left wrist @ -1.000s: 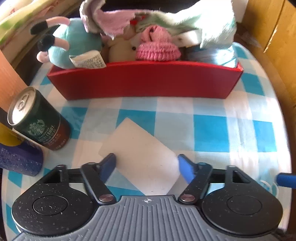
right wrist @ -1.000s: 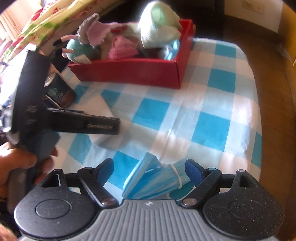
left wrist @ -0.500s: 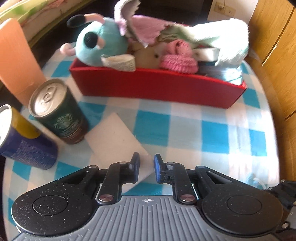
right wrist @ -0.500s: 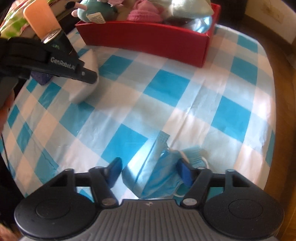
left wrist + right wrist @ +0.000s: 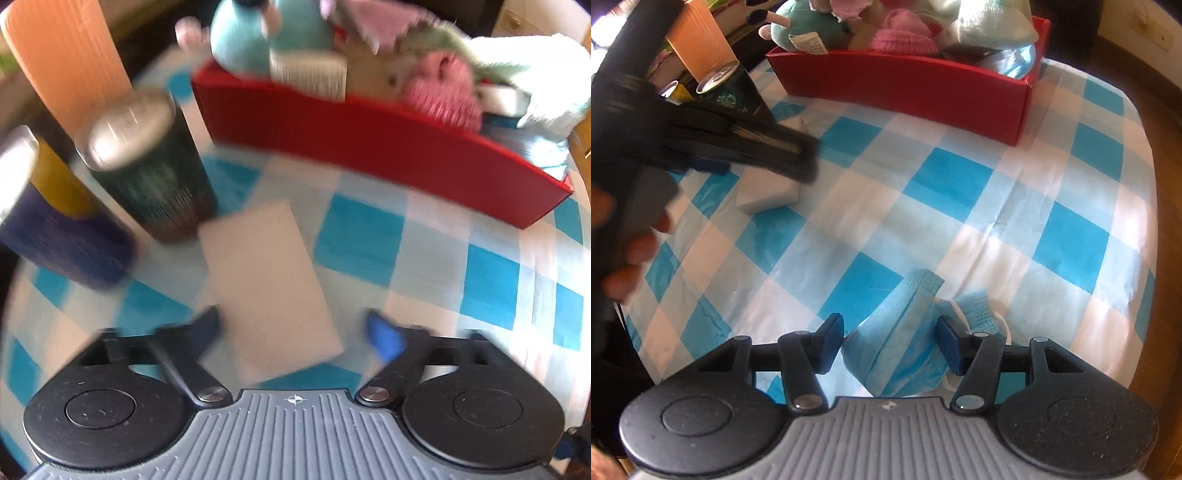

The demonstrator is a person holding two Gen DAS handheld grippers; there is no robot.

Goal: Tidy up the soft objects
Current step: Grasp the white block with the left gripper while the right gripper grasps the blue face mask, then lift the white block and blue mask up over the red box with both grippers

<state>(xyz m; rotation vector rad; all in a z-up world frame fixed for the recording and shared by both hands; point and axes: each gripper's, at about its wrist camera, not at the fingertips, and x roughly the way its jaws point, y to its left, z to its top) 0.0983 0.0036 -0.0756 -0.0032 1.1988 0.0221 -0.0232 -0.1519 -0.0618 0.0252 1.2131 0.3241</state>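
Note:
A white sponge block lies on the checked tablecloth; my left gripper is open, its fingers on either side of the block's near end. The block also shows in the right wrist view under the left gripper. A crumpled blue face mask lies between the open fingers of my right gripper. A red box at the back holds a teal plush toy, a pink knit hat and a white towel.
A dark green can and a blue and yellow can stand left of the sponge, with an orange cup behind them. The table's right edge meets a wooden floor.
My left gripper shut half a second ago and has opened again around the sponge, moving fast and blurred. My right gripper has narrowed around the blue mask.

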